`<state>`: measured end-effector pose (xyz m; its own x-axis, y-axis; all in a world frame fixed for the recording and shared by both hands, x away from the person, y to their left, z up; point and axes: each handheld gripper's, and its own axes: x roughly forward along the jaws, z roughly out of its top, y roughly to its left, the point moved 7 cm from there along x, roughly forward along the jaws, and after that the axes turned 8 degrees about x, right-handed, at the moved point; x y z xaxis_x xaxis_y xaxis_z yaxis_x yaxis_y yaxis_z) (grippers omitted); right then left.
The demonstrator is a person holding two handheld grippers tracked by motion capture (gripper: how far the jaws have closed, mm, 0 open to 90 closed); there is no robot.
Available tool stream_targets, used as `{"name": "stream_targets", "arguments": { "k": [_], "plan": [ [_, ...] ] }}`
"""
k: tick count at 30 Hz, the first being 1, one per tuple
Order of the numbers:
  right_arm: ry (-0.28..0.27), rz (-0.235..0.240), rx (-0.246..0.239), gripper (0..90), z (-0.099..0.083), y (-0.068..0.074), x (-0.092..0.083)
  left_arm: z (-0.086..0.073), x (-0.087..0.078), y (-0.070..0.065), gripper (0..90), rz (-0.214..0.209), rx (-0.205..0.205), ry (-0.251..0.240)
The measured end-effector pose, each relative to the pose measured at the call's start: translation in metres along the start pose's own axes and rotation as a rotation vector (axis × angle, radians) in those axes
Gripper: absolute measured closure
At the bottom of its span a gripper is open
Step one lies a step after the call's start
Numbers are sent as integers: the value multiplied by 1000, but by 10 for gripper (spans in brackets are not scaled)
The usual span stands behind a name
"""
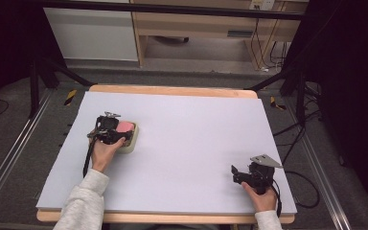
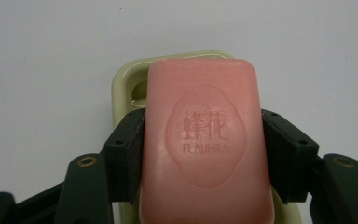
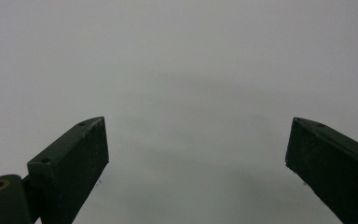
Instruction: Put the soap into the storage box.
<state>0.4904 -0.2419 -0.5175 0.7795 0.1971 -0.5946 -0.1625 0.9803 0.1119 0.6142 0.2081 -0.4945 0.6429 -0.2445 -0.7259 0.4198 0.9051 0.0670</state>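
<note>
1. My left gripper (image 2: 204, 154) is clamped on the long sides of the pink soap bar (image 2: 204, 140), whose long axis runs straight away from me along the jaws.
2. The bar sits over the pale green soap dish (image 2: 126, 81) on the left half of the desk (image 1: 196, 134).
3. My right gripper (image 3: 196, 158) hangs over bare desk, jaws wide apart.
</note>
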Motion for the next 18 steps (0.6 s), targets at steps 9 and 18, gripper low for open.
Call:
{"name": "stream_targets", "arguments": {
  "k": [9, 18],
  "plan": [
    [0, 0, 0, 61, 0, 0, 0, -2, 3, 0, 374, -3, 3, 11],
    [0, 2, 0, 61, 0, 0, 0, -5, 8, -2, 374, 8, 12, 27]
  ]
}}
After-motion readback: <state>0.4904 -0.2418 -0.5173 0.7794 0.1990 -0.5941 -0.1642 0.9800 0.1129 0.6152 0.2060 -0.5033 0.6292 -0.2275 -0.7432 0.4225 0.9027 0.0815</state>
